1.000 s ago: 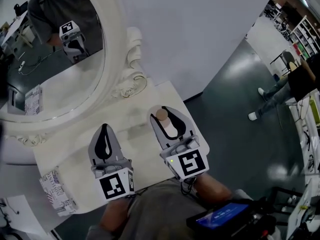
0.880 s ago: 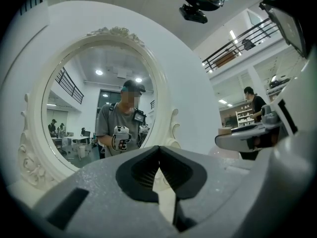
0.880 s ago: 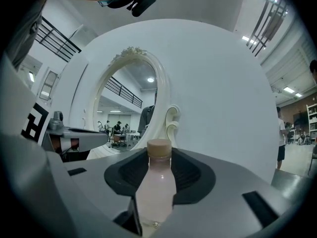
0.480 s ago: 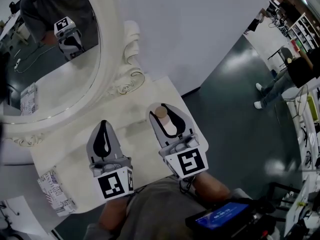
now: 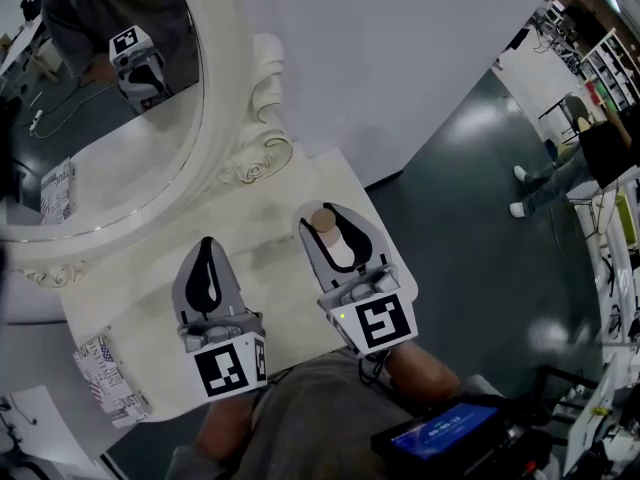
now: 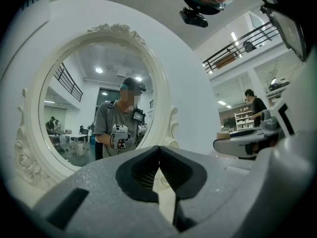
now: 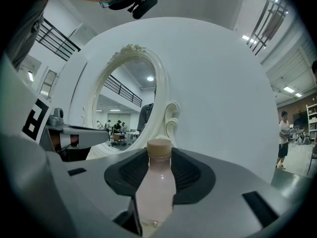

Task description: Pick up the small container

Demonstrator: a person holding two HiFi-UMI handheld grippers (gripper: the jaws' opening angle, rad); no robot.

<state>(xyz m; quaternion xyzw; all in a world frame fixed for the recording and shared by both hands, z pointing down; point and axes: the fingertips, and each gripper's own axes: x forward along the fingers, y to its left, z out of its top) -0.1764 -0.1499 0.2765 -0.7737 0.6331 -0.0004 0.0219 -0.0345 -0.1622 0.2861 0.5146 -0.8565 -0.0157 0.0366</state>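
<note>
A small pale-pink bottle (image 5: 335, 248) with a tan cap is the container. It sits between the jaws of my right gripper (image 5: 325, 226), cap pointing away from me, with the pads closed against its sides. In the right gripper view the bottle (image 7: 156, 182) fills the gap between the dark pads (image 7: 190, 175). My left gripper (image 5: 208, 258) hovers beside it to the left, over the white dressing table (image 5: 270, 203). Its jaws meet at the tips with nothing between them, as the left gripper view shows (image 6: 159, 148). Whether the bottle touches the table is hidden.
A large oval mirror (image 5: 100, 118) in an ornate white frame (image 5: 250, 158) stands at the back of the table. A patterned box (image 5: 105, 378) lies at the table's near left corner. A lit screen (image 5: 440, 433) is at my waist. Dark floor lies to the right, with a person (image 5: 590, 158) far off.
Only the head camera has shifted slightly. Both grippers and the bottle keep their places.
</note>
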